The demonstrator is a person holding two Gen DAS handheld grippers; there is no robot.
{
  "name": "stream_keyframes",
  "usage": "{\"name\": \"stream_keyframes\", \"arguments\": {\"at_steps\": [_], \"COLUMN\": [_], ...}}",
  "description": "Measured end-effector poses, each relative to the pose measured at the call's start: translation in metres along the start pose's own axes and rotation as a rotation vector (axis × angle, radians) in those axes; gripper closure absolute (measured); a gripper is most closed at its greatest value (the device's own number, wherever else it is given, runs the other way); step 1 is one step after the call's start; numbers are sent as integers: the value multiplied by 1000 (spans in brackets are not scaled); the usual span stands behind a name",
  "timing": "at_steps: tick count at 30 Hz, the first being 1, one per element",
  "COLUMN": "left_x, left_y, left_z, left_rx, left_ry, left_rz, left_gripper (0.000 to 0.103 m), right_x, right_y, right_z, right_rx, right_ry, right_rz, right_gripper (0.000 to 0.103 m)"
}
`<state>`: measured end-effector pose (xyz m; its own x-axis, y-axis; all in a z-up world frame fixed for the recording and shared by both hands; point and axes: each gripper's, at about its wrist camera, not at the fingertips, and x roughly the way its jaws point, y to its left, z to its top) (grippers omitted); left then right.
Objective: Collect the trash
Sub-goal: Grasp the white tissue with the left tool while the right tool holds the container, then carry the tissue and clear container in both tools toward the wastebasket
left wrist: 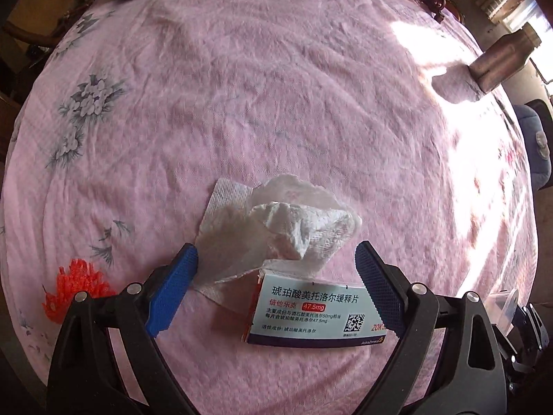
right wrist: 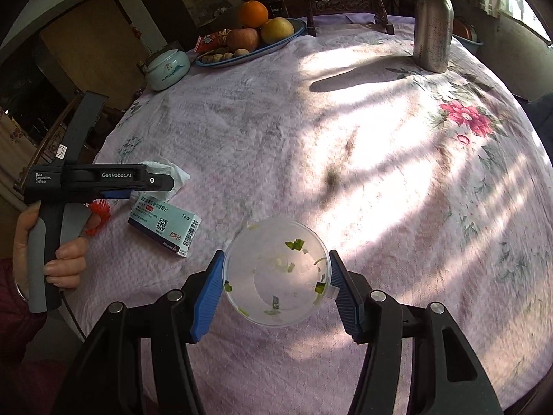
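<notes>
Left wrist: left claw [left wrist: 276,259] spread over crumpled tissue [left wrist: 276,231]; right claw [right wrist: 275,269] grips clear cup [right wrist: 276,273]

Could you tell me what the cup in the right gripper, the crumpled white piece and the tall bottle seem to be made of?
Cup: clear, glossy plastic, apparently; the cloth shows through.
Crumpled white piece: tissue paper, matte, embossed and creased.
Bottle: probably brushed steel; dull grey sheen.
</notes>
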<state>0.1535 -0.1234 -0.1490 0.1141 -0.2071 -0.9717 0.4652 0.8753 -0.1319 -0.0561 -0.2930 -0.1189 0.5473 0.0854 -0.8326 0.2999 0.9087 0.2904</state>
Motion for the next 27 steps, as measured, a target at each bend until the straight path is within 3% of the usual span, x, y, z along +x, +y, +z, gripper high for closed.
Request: {"name": "stream_keyframes", "arguments": {"at_steps": [3,5,8,18,27], "left_x": [5,-1,-20,-103,-124], "left_y": [4,5,7,41,77], "left_z": [3,2,0,-27,-74], "left_rx": [-14,2,-4,-78,-157], "left_ry": [-5,-36,-72,-250,-267], "left_rz": [0,-6,-45,-47,-25], "left_gripper": [25,54,74,78,78], "right_x": [1,-1,-4,-8,-12], "right_y": [4,7,11,45,80], "right_z": [1,3,7,14,11], "right_rx": [-10,-21,-24,-85,-164], "right_ry": [1,-9,-25,-50,-61], "right_rz": [3,6,14,85,143], "right_gripper": [44,44,44,45,45]}}
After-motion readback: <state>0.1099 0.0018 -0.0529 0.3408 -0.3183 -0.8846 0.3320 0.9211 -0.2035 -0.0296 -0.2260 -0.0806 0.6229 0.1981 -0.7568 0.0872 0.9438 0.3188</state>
